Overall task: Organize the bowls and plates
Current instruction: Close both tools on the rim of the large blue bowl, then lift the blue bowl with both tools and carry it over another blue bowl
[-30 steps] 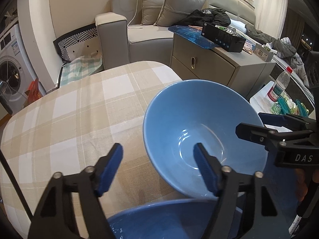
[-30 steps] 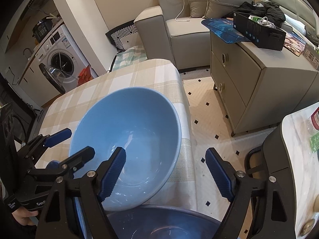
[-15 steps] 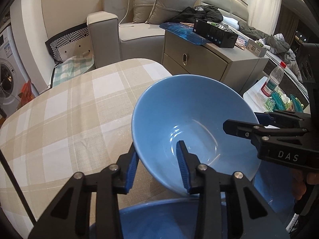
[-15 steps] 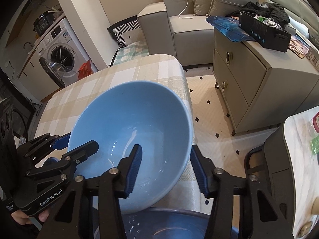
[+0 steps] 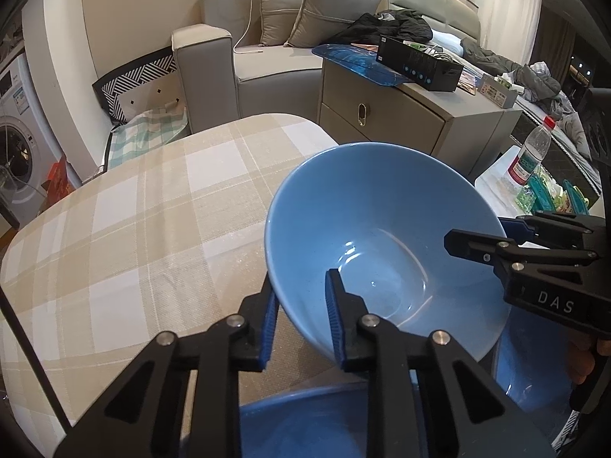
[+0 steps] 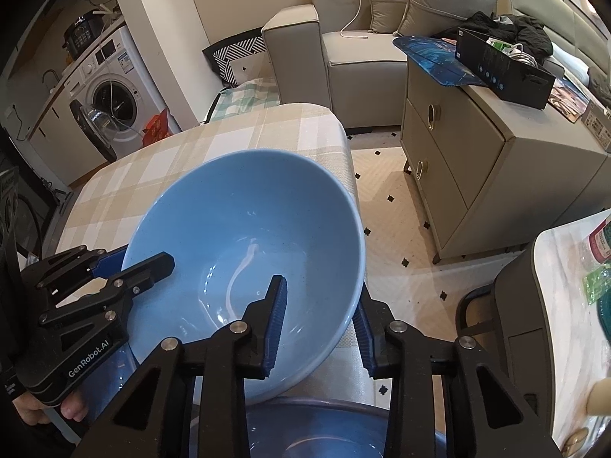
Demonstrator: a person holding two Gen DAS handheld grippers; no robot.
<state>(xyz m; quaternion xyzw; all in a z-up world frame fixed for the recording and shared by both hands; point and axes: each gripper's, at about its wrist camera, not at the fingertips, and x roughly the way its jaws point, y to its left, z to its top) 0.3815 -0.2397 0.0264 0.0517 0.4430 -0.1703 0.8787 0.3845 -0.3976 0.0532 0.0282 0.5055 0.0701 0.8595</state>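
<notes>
Left wrist, bowl: glossy light-blue bowl (image 5: 385, 236), round, deep, smooth glaze with highlights in its well; it sits tilted over the beige plaid cloth of the counter (image 5: 126, 229), mouth facing up and toward the camera.
Left wrist, grip: left hand-held gripper (image 5: 299, 315) clenched on the bowl's near-left rim, one ribbed blue pad outside, one inside.
Left wrist, below: a second blue bowl (image 5: 305, 420) shows beneath the fingers.
Left wrist, change: the jaws stood wide a second ago and have closed onto the wall.
Right wrist, bowl: the same bowl (image 6: 244, 252), rim an oval slanting up toward the right.
Right wrist, grip: right hand-held gripper (image 6: 319, 322) grasping the near-right rim; its jaws have just been closing, the wall between them.
Right wrist, other side: the left hand-held gripper (image 6: 126, 267) pinches the opposite rim.
</notes>
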